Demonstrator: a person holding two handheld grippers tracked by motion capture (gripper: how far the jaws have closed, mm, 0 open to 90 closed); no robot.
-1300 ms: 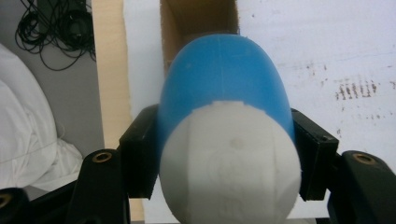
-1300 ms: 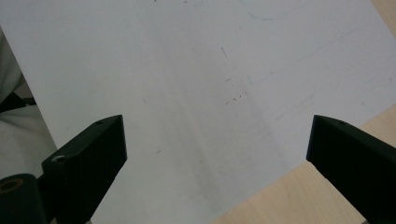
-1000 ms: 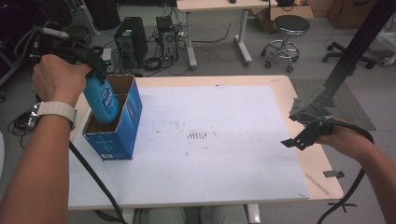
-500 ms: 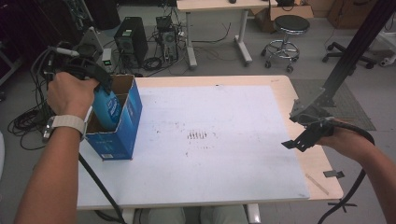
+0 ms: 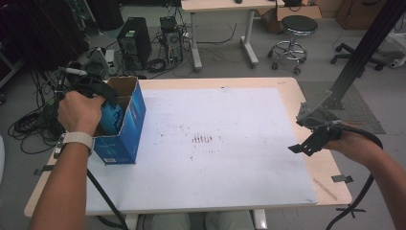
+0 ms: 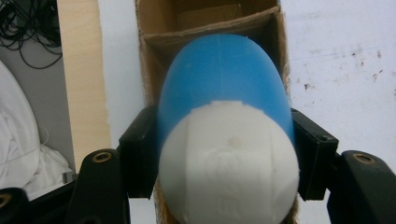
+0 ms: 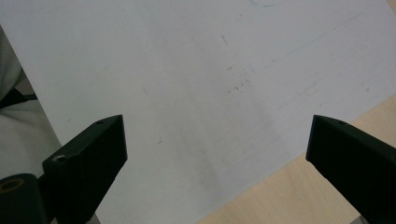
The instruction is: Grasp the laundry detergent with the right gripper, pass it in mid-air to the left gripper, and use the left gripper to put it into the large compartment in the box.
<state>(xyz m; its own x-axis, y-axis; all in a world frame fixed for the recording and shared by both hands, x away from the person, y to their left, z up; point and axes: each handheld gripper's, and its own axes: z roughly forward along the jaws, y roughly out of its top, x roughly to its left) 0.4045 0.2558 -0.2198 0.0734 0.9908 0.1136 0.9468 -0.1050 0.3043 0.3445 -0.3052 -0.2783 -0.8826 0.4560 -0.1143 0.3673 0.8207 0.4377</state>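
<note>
The blue bottle with a white cap [image 6: 227,140] sits clamped between the two black jaws of the left tongs [image 6: 227,161], whose pads press on its sides just behind the cap; in the left gripper view the bottle occupies the centre of the frame and its blue body points into the open top of the blue cardboard box [image 5: 130,125]. In the high view the bottle [image 5: 112,120] appears at the left of the frame, partly inside the box, with the left tongs [image 5: 98,91] above the box's open top. The left hand [image 5: 80,111] is wrapped around the tongs, its forearm rising from the bottom left of the frame with a white wristband [image 5: 75,140] at the wrist. The right tongs [image 5: 306,146] stand at the right of the frame with the jaws wide apart and nothing between them; the right gripper view shows both jaws over bare white sheet. The right hand [image 5: 352,143] is held low near the table's right edge. The box stands on a white sheet [image 5: 230,143] covering a light wooden table [image 5: 292,93]. Beyond the table, in the upper part of the frame, are a grey floor, computer towers [image 5: 136,45], loose cables and a stool [image 5: 294,28].
</note>
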